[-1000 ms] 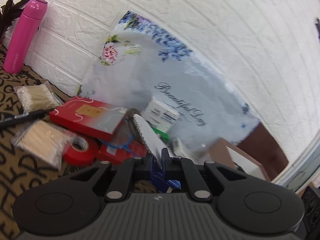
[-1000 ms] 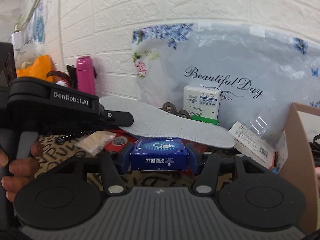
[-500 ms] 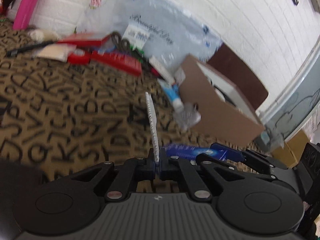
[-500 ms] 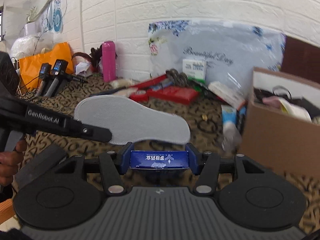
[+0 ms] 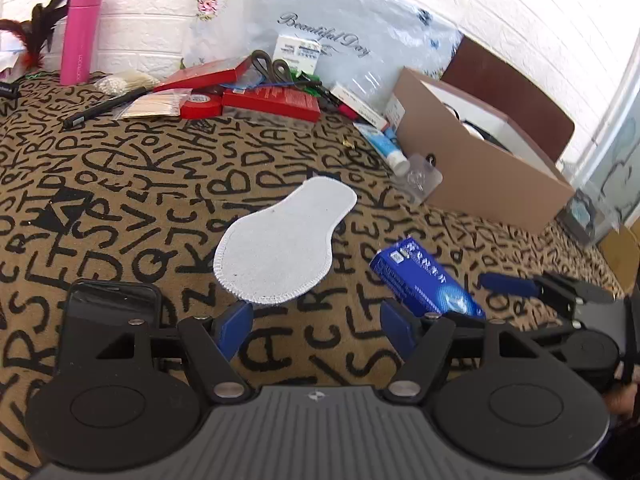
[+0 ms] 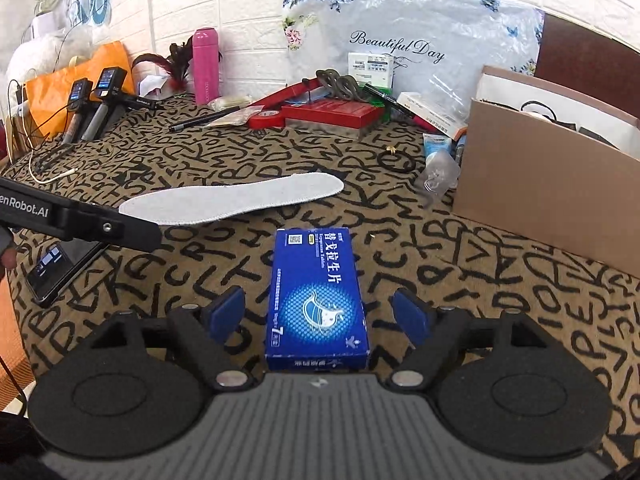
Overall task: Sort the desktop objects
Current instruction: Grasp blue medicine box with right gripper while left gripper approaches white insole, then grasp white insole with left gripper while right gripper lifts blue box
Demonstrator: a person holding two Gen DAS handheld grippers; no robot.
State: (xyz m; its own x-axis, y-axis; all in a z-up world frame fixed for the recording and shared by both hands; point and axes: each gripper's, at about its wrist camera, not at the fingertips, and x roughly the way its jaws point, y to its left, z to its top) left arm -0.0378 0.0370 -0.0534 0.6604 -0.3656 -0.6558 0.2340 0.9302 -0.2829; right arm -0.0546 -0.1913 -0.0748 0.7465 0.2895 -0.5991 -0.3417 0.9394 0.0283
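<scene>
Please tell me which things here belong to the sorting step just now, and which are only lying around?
In the job: white insole; blue box; left hand-held gripper and right hand-held gripper, both open.

Lying about: pink bottle; black phone; cardboard box.

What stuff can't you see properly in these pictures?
- Inside of the brown cardboard box: both views, its front wall hides most contents.
- Small print on the flat blue medicine box: too small.
- Black phone: left view, gripper body covers it; right view, screen too small.
</scene>
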